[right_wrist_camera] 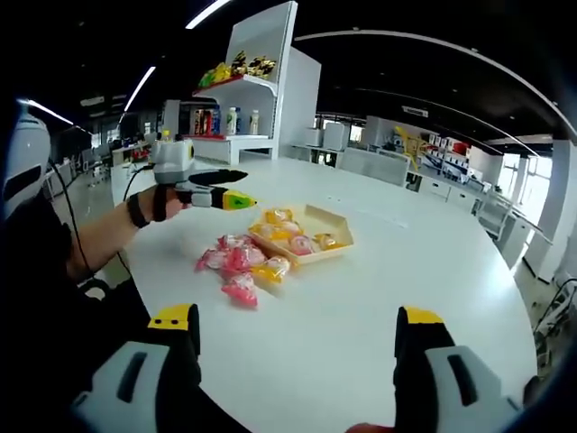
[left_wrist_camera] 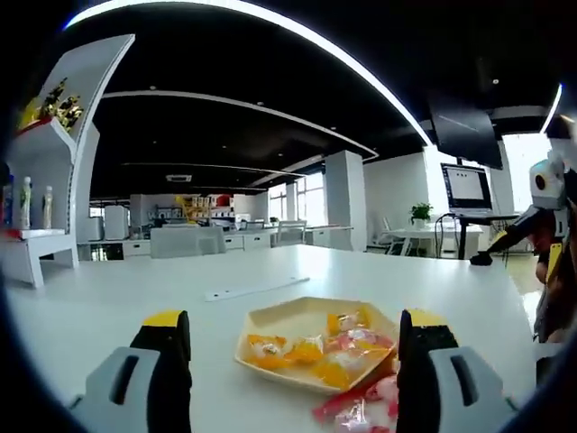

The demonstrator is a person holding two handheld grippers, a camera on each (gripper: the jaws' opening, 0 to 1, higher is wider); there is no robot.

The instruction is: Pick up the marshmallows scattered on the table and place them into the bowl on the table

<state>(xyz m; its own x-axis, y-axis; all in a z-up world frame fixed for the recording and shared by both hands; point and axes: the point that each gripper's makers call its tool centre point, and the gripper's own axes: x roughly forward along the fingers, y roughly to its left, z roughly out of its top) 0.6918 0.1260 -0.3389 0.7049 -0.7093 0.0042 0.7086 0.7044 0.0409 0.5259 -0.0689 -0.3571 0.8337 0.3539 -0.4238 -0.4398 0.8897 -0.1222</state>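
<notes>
Both my grippers, left (left_wrist_camera: 293, 361) and right (right_wrist_camera: 297, 356), have jaws released, nothing held. Bowl (right_wrist_camera: 335, 242) center frame, loose marshmallows (right_wrist_camera: 236, 266) piled touching its rim. Risk imo: grabbing there could shove the bowl or pinch two wrappers at once.

Open left gripper (left_wrist_camera: 293, 347) jaws frame bowl (left_wrist_camera: 270, 320) holding marshmallows (left_wrist_camera: 315, 352).
</notes>
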